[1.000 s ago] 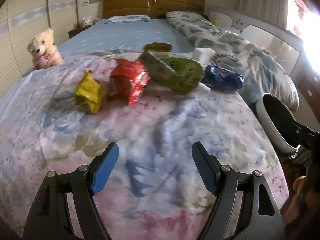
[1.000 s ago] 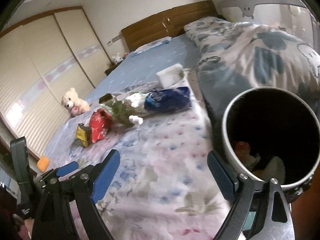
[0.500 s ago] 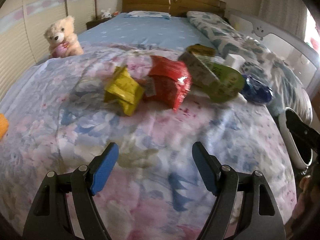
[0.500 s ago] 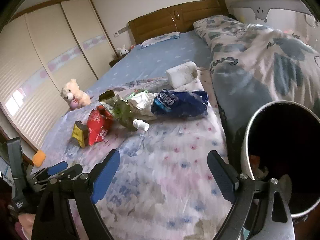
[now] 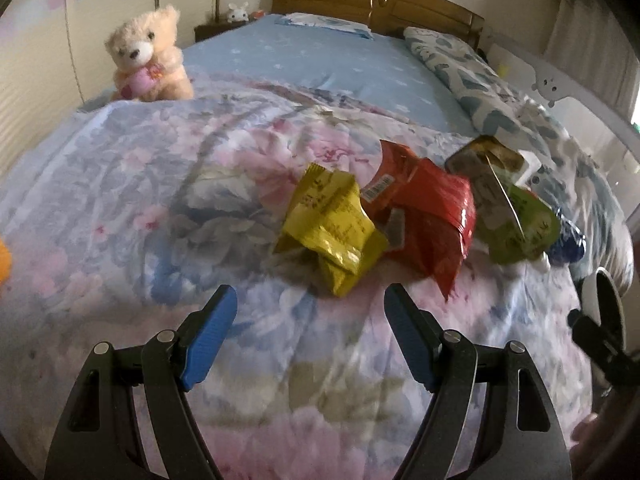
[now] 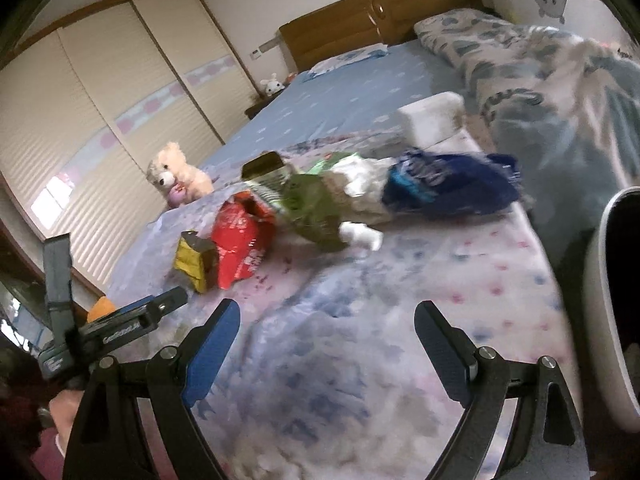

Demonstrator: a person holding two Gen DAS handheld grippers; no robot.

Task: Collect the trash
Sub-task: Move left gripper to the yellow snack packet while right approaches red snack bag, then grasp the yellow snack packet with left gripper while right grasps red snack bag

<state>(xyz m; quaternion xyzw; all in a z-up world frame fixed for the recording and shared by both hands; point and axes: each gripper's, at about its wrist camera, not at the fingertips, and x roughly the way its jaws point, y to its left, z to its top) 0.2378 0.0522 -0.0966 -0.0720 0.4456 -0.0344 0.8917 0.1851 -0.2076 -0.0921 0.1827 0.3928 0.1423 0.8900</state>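
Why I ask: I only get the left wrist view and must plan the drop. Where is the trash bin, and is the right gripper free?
Observer: The bin stands at the right side of the bed, its white rim just right of the right gripper.
Operator: Is that gripper free?
Observer: Yes, its jaws stand wide open with nothing between them.
Operator: What hides behind the green bag?
Observer: A crumpled white wrapper sits between the green bag and the blue bag.
Operator: Anything small I could miss?
Observer: A small white bottle lies on its side in front of the green bag.
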